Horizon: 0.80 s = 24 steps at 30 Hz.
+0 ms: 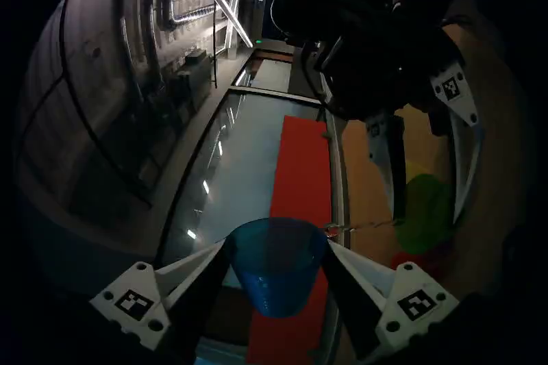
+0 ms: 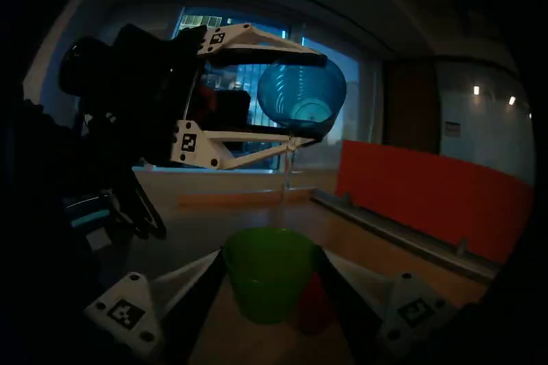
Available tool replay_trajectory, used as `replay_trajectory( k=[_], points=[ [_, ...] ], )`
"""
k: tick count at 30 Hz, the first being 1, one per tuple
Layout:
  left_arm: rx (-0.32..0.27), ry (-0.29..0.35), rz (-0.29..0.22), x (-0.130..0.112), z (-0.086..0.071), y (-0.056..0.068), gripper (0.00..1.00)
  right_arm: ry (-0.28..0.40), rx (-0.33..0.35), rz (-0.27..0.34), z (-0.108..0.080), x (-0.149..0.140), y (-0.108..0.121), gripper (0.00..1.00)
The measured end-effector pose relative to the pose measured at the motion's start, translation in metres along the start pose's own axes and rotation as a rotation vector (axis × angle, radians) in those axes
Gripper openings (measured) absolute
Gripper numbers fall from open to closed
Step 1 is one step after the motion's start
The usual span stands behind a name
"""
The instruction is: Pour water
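A translucent blue cup (image 1: 277, 272) sits between the fingers of my left gripper (image 1: 277, 255), which is shut on it. In the right gripper view this blue cup (image 2: 301, 98) lies tipped on its side, high up, in the left gripper (image 2: 318, 98). A thin stream of water (image 2: 288, 170) falls from its rim toward the green cup (image 2: 270, 272). My right gripper (image 2: 270, 262) is shut on that green cup, upright on the wooden table (image 2: 226, 218). The left gripper view shows the green cup (image 1: 425, 211) in the right gripper (image 1: 426, 218), far right.
A red object (image 2: 312, 307) stands right behind the green cup. A long red panel (image 2: 438, 197) with a metal rail (image 2: 404, 238) runs along the table's side. Large windows (image 2: 226, 98) lie beyond. A dark hand (image 1: 370, 43) holds the right gripper.
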<state>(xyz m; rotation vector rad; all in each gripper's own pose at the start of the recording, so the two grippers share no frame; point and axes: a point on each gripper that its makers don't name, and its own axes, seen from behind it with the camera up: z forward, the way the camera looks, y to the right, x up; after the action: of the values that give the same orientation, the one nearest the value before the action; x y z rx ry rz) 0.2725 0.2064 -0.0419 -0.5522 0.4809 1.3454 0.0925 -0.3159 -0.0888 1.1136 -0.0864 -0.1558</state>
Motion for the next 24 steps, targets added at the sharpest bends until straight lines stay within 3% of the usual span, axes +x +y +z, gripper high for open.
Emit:
replay_trajectory(
  k=[24],
  points=[
    [0.022, 0.000, 0.094, 0.0035, 0.0035, -0.0072, 0.88, 0.010, -0.006, 0.003, -0.0005, 0.0027, 0.0009, 0.93]
  ],
)
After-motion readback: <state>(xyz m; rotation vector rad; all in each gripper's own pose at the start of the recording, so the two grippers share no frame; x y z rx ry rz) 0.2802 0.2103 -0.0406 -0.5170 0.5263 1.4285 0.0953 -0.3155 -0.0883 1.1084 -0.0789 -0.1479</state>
